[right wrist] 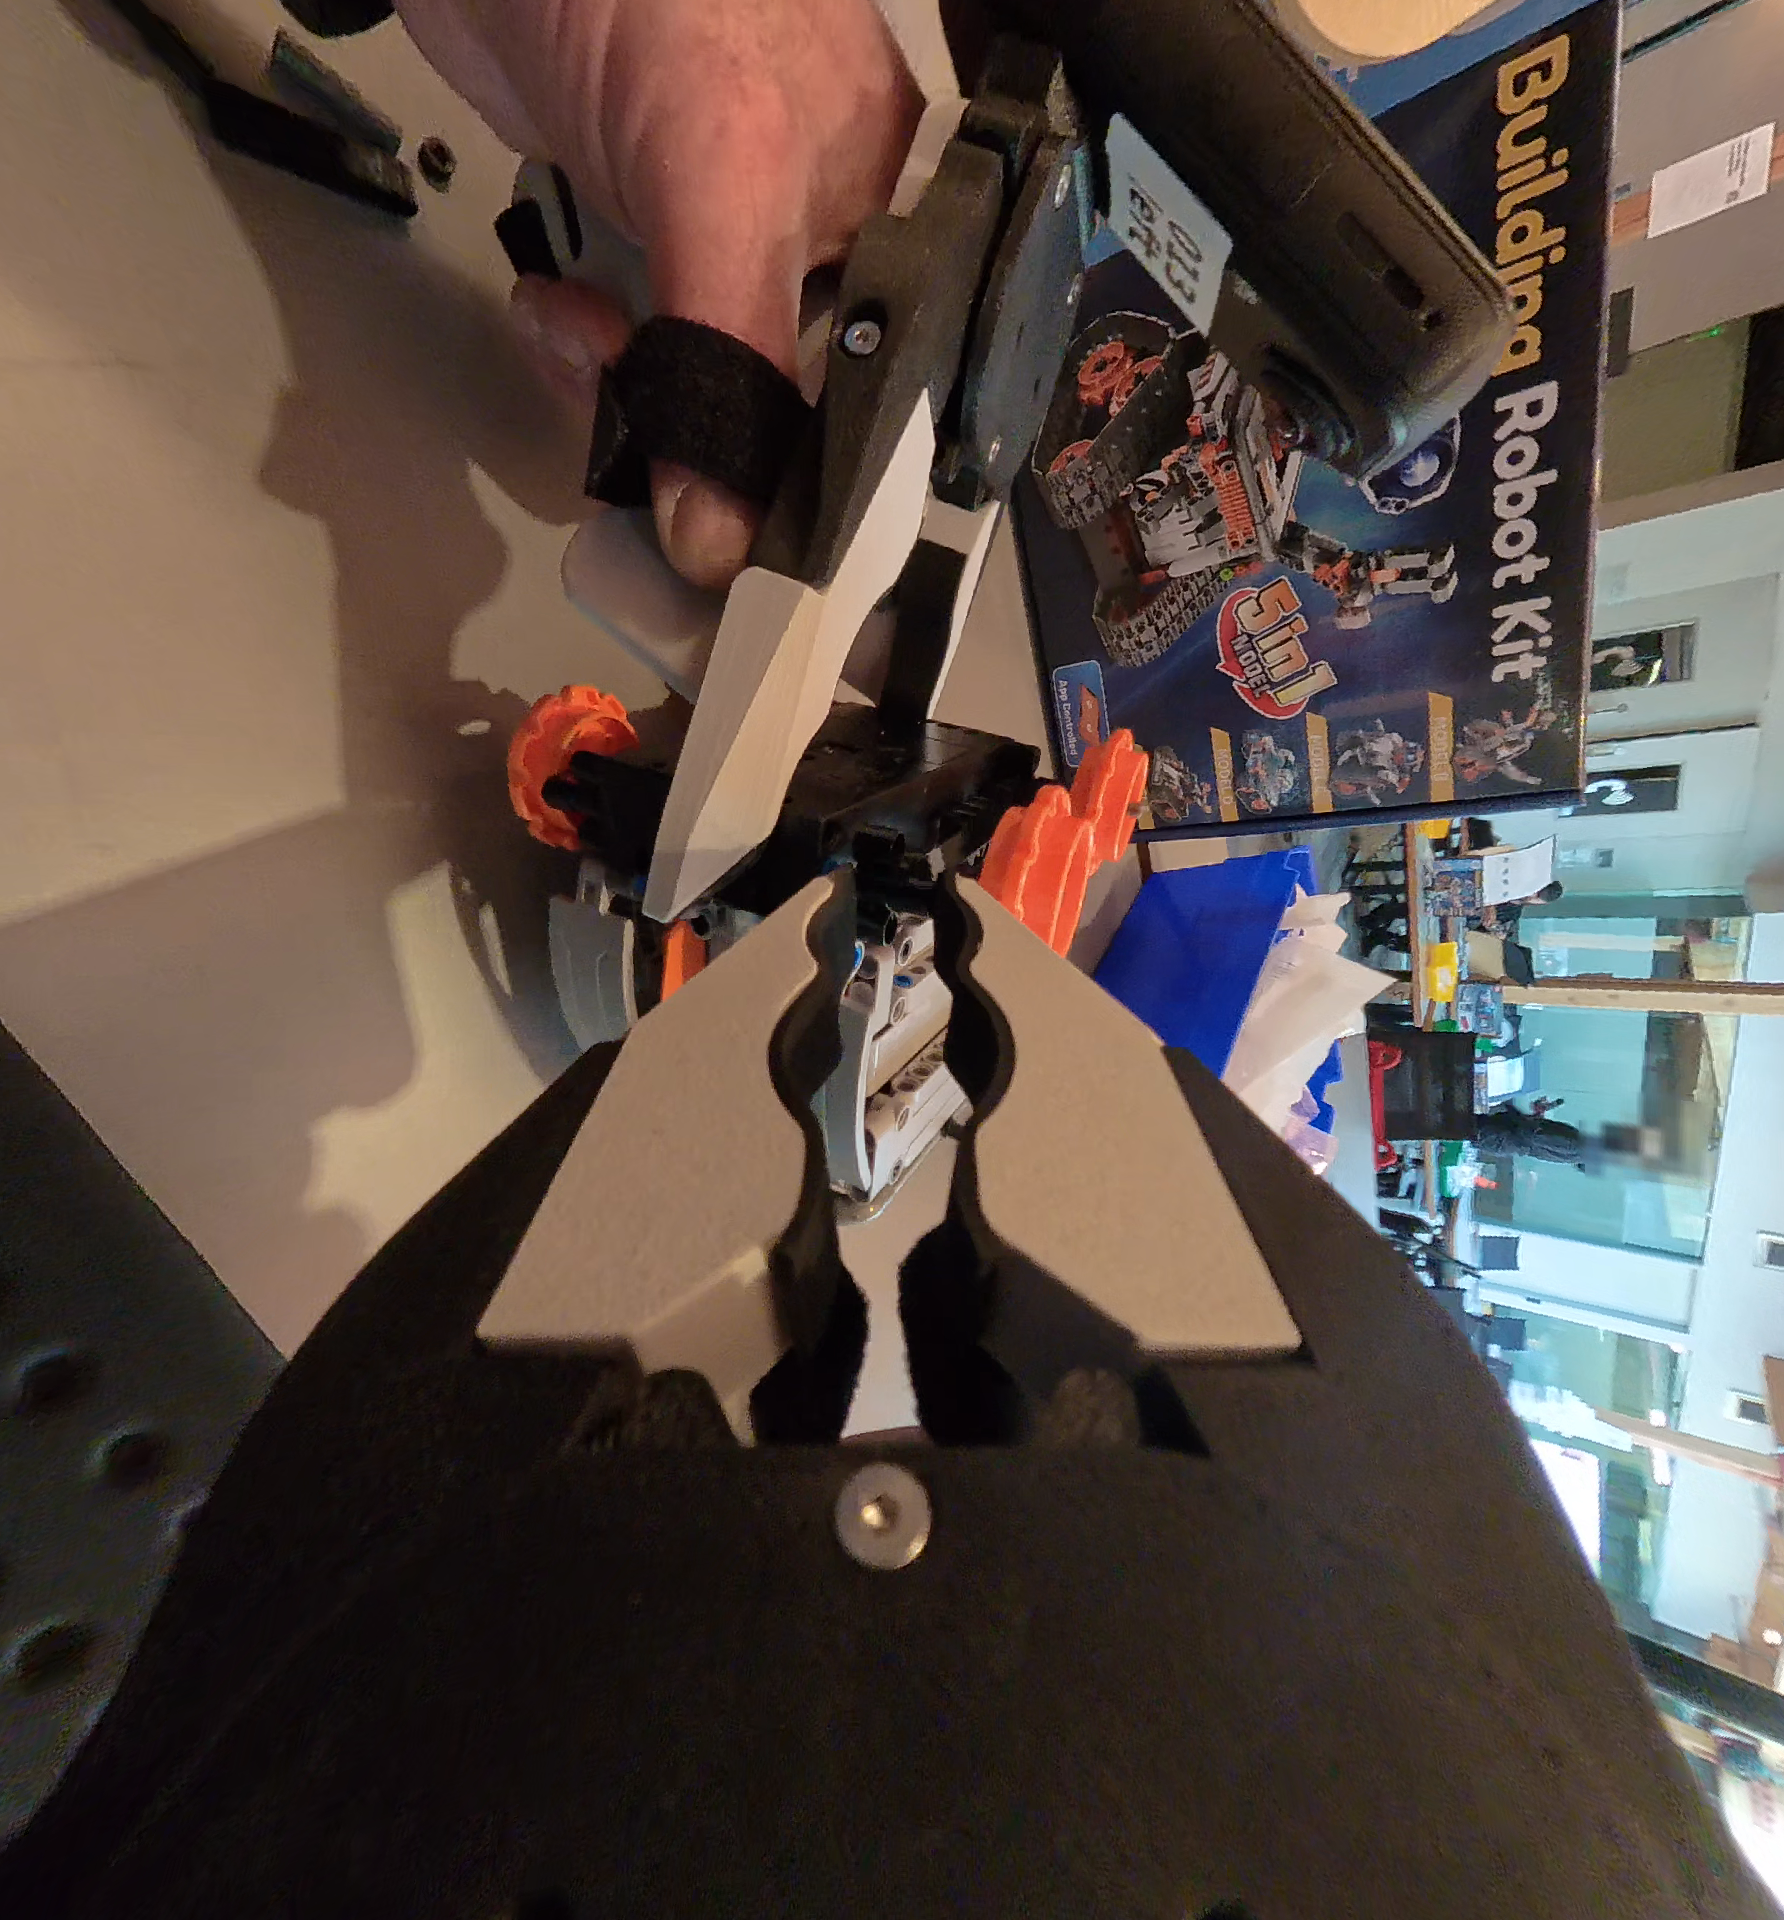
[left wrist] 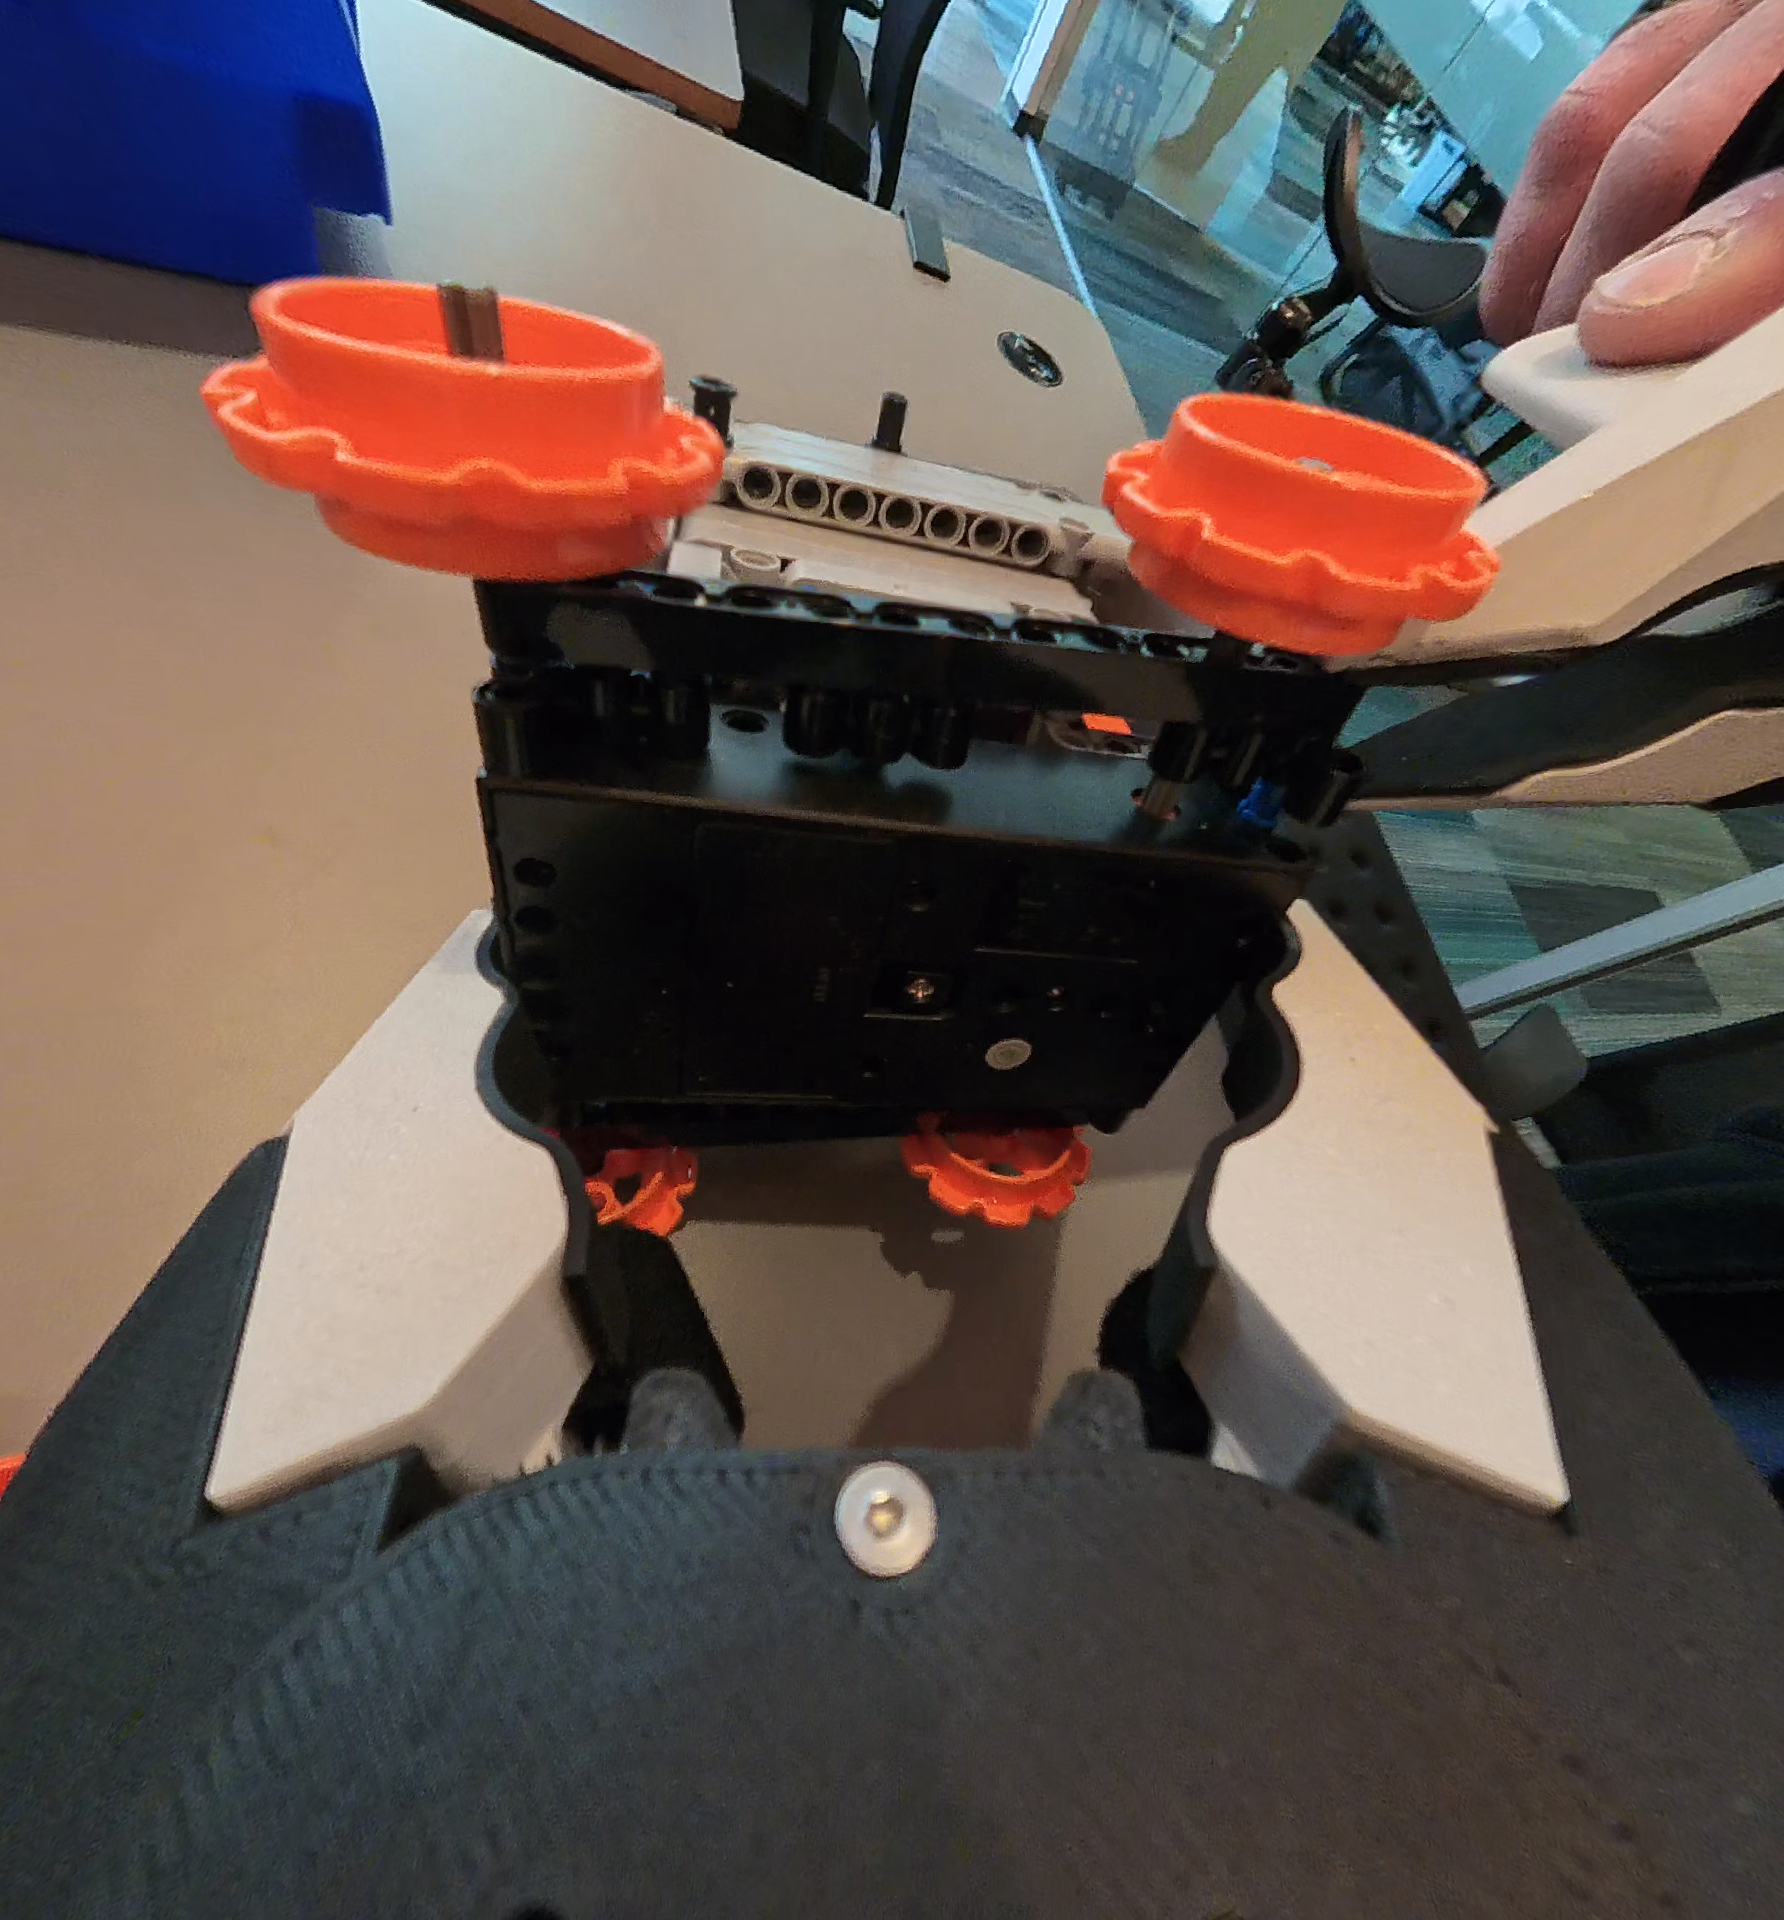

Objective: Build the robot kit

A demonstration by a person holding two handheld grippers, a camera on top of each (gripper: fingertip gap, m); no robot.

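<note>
Here we see the left hand-held gripper (left wrist: 883, 997) pinching the black block (left wrist: 867, 935) of a building-kit model between its fingers, the model lifted above the pale table (left wrist: 140, 727). Orange sprocket wheels (left wrist: 452, 436) stick out from the model's far corners. Our right hand-held gripper (right wrist: 893, 935) clamps the grey beam part (right wrist: 893, 1060) at the model's end. A kit box (right wrist: 1387, 468) and blue bin (right wrist: 1210, 935) stand just beyond.
</note>
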